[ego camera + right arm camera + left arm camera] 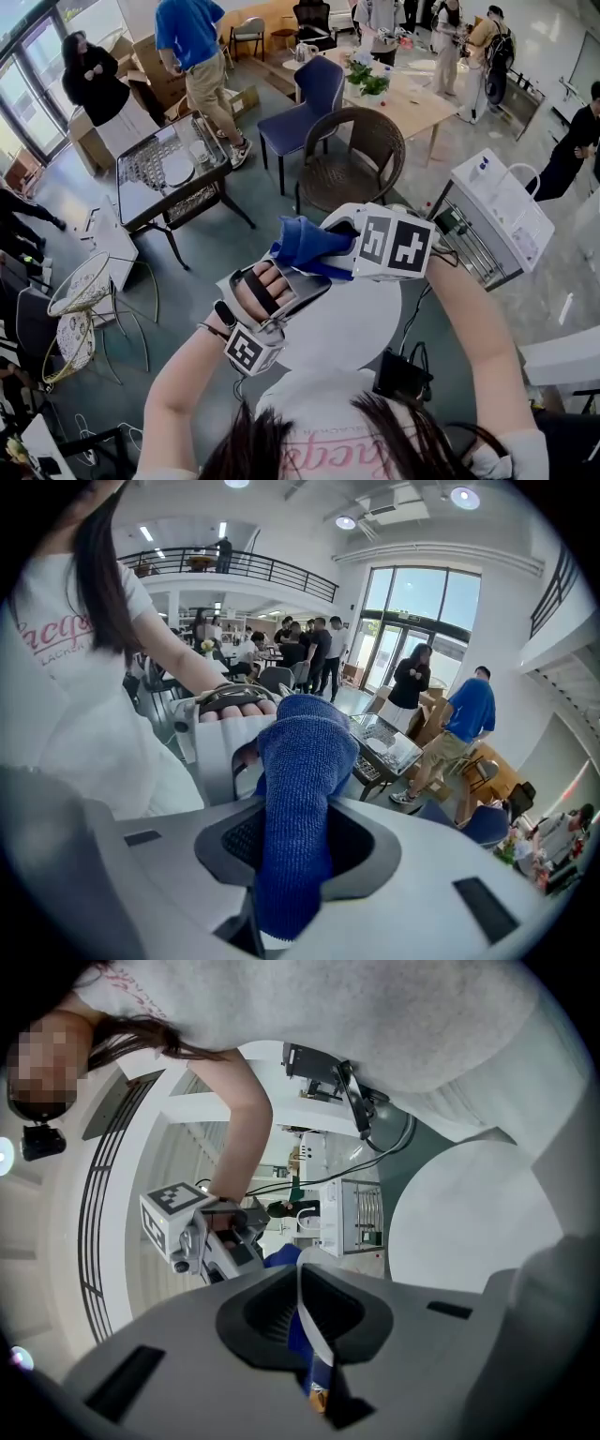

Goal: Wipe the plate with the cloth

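Two grippers, each closed on its own thing. The left gripper [302, 1290] has its jaws pinched almost together on the thin white rim of the plate [315, 1324], which its own view shows edge-on, running from 12 toward 6 o'clock between the pads. Blue fabric shows just beside that rim on its 9 o'clock side. The right gripper [286, 860] is clamped on the blue cloth [305, 752]; the fabric fills the gap between the jaws and bulges out past them toward 12 o'clock. In the head view the cloth sits at 1 o'clock from the left hand [258, 292], both held above a round white table [352, 330] at 6 o'clock.
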`<state>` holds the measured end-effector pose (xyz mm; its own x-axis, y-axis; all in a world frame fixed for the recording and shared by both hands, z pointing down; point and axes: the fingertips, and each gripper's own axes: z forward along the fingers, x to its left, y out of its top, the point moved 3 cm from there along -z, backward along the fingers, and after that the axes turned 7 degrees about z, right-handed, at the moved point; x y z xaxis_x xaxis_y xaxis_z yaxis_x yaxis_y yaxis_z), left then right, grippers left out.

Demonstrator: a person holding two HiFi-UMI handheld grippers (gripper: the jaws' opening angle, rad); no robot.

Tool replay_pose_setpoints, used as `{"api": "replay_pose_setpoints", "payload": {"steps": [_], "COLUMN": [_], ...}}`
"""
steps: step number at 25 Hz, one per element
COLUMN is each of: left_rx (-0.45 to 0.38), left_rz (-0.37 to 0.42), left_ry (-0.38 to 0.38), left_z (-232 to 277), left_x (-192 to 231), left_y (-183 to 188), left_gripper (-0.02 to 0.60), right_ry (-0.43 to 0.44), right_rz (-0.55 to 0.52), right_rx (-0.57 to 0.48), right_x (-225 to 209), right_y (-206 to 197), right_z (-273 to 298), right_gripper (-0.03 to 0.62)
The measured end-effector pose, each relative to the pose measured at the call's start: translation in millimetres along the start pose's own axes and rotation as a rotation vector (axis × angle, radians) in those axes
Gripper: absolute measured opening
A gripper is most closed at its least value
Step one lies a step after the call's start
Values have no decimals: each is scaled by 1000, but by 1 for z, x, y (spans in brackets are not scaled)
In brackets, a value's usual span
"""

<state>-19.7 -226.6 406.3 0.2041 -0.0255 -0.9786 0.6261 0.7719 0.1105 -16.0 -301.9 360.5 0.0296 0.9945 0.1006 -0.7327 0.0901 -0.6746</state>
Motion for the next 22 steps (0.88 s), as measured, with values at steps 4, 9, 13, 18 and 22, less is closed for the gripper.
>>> {"api": "replay_pose_setpoints", "payload": {"steps": [4,9,13,18,22], "left_rx": [-4,-1,-1,10,13], "left_rz": [10,-10,-8,-17,-14], "left_ry": [11,10,10,5,11], "left_z": [-1,4,6,5,2], "left_x": [5,5,5,8,8], "left_y": [-1,2,5,1,0], "left_gripper": [23,23,25,25,25], "right_ry": [-7,-4,-20,-62,-128], "right_rz": [20,101,168,305,392], "right_rx": [0,31,58,47,27], "right_x": [-17,-41,-60,-84,-96], "right_y": [4,-7,-28,-60,-86], "right_z": [16,34,48,58,59], "right_gripper": [132,132,132,132,132]}}
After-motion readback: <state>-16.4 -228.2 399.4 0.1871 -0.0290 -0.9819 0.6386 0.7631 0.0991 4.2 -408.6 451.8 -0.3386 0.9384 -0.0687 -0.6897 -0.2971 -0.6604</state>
